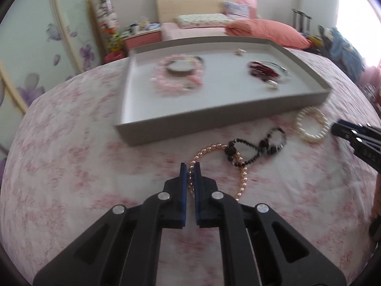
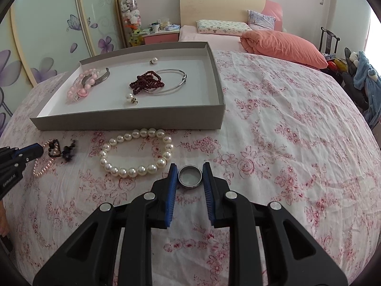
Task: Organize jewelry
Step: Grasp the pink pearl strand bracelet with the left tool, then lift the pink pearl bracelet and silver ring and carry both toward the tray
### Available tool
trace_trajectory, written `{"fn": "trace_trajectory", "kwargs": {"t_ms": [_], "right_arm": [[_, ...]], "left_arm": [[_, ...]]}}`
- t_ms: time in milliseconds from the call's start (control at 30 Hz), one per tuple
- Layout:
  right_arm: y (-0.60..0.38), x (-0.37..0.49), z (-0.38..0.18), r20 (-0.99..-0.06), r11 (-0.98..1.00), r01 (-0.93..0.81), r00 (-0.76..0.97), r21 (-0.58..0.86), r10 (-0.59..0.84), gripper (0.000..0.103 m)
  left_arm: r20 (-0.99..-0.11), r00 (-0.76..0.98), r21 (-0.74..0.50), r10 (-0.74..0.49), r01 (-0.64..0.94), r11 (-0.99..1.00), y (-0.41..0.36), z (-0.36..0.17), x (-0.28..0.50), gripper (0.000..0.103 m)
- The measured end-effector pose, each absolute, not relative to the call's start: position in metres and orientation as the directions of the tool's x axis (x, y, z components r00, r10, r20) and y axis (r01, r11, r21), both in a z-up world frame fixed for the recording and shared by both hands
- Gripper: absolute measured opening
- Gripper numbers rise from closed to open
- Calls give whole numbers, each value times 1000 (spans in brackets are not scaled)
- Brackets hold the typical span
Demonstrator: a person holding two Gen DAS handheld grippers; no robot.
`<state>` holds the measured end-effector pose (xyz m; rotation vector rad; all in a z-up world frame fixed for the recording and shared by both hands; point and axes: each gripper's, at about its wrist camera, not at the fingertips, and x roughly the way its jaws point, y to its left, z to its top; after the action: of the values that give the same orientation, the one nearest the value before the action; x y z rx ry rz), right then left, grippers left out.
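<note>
Left tongs (image 1: 190, 166) are pinched together on the pink pearl strand (image 1: 243, 178), low over the floral-clothed tabletop (image 2: 285, 143) before the grey tray (image 2: 128, 119); right tongs (image 2: 190, 166) stand apart, straddling the silver ring (image 2: 190, 176) beside the white pearl bracelet (image 2: 133, 169)

1. A ring (image 2: 190, 176) lies on the bedspread (image 2: 273, 143) between the right tool's (image 2: 190, 174) fingers.
2. A pearl bracelet (image 2: 137, 152) lies just left-ahead of it.
3. A tray (image 2: 133, 116) sits beyond, holding bracelets.
4. The left tool (image 1: 190, 169) pinches a bead strand (image 1: 241, 181).
</note>
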<state>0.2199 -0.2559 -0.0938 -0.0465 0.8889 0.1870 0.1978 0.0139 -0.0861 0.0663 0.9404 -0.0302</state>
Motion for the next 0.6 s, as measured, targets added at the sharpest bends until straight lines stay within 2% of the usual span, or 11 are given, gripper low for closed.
{"fn": "trace_trajectory", "kwargs": {"t_ms": [133,333,600], "right_arm": [[-254,226,-94,-775,983,-180,617,33,139,23],[-254,227,-95,-772,983,-179,619,36,141,23],[-253,229,-95,-772,983,-182,619,35,142,23]], "left_arm": [[-801,595,81,65,0,997,25,-85,201,7],[-805,594,34,17,18,999,32,-84,203,7],[-784,620,38,42,-19,999,29,-88,206,7]]}}
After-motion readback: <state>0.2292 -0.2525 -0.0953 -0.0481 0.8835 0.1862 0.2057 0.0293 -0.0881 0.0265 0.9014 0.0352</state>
